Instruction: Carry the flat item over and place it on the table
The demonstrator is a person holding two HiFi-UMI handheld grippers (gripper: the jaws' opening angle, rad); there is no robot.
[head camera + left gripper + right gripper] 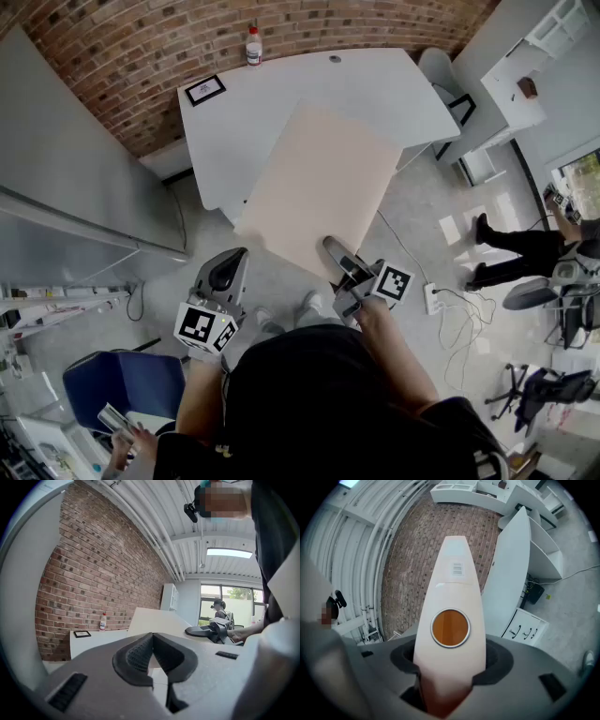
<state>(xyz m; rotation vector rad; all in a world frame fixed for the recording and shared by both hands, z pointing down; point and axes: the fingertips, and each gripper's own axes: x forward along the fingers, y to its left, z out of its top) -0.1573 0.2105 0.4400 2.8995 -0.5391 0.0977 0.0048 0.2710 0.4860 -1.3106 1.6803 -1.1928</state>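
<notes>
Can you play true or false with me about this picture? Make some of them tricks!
1. The right gripper is holding the board. True.
2. The left gripper is holding the board too. False: its jaws are shut on nothing.
3. A bottle stands on the table. True.
4. The board lies on the floor. False: the right gripper holds it up by the table.
5. The wall behind the table is brick. True.
</notes>
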